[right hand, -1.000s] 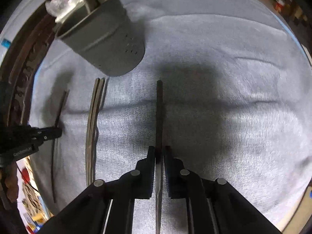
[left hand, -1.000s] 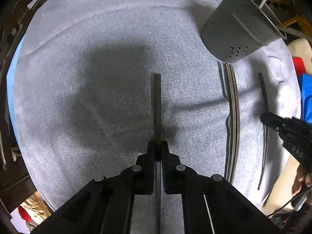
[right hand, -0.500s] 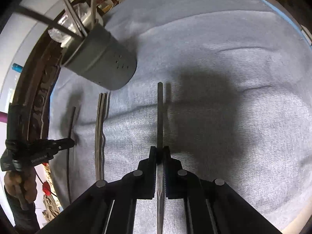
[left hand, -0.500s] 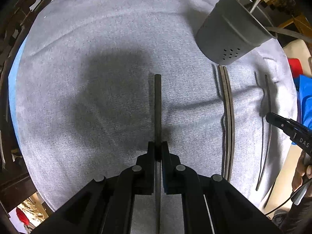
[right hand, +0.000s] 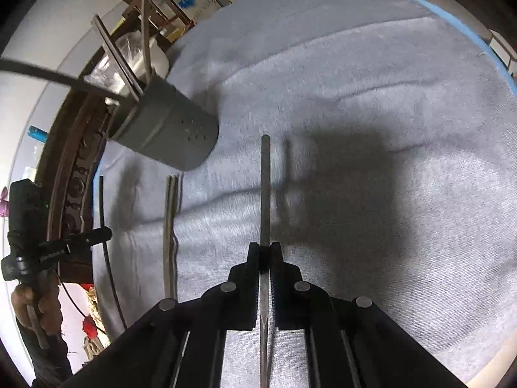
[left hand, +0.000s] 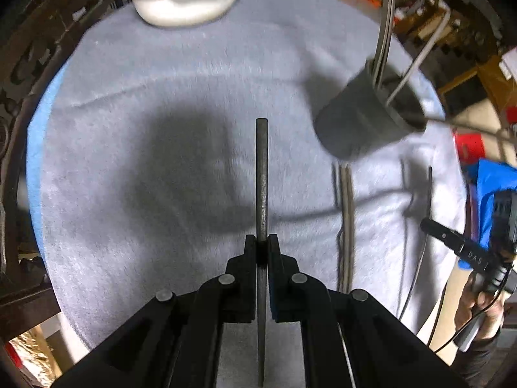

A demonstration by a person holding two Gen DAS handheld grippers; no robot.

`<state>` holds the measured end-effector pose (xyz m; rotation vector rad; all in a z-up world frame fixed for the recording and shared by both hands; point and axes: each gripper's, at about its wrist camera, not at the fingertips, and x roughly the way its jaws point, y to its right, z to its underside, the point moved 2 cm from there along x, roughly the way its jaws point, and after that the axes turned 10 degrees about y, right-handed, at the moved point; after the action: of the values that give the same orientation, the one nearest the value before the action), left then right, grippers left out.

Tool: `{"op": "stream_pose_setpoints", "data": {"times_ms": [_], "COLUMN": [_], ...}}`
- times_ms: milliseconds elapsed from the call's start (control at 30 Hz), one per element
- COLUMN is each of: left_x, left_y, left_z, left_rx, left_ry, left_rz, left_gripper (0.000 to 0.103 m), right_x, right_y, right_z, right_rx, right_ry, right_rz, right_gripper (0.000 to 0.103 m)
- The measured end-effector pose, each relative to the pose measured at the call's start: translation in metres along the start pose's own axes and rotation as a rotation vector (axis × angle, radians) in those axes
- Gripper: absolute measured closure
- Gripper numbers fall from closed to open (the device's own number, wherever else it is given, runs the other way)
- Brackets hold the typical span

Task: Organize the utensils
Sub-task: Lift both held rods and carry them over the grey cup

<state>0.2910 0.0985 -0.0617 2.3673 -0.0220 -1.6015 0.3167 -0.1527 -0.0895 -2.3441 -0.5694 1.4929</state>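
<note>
My left gripper (left hand: 261,242) is shut on a dark utensil handle (left hand: 261,174) that points forward above the grey cloth (left hand: 161,80). My right gripper (right hand: 265,249) is shut on a similar dark utensil (right hand: 265,187). A grey perforated utensil holder (left hand: 365,123) with several utensils in it stands to the right in the left wrist view and to the left in the right wrist view (right hand: 168,129). A pair of thin utensils (right hand: 170,226) and a single dark one (right hand: 106,245) lie on the cloth near it. Both grippers are held above the cloth.
A white dish (left hand: 184,3) stands at the far edge of the cloth. The dark carved table rim (right hand: 74,174) runs along the left. Clutter and boxes lie beyond the table. The other gripper shows at each view's side (left hand: 465,252).
Both grippers have risen and tilted back from the cloth with their utensils still held. More of the holder's top and the white dish have come into view.
</note>
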Motion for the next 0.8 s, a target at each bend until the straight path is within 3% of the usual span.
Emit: {"op": "stream_pose_setpoints", "data": {"times_ms": [267,467,633,800], "left_x": [-0.061,-0.103,-0.135,-0.143], "left_y": [-0.004,0.006,0.019,0.026], "left_z": [-0.038,-0.069,-0.085,-0.096], "left_rx": [-0.09,-0.122,-0.108,-0.098], "left_ry": [0.242,0.41,0.498,0.545], "left_rz": [0.049,0.096,0.115,0.126], "left_gripper": [0.097,0.097,0.097,0.097], "right_x": [-0.069,-0.109,-0.131,-0.127], "right_y": [-0.002,-0.009,-0.02,-0.035], "right_z": [-0.062,-0.101,-0.132,-0.159], "right_rx": [0.04,0.088,0.104,0.104], "right_ry": [0.261,0.476,0.623,0.723], "right_rz": [-0.031,-0.105,-0.168,-0.272], "right_gripper": [0.096,0.096,0.096,0.096]}}
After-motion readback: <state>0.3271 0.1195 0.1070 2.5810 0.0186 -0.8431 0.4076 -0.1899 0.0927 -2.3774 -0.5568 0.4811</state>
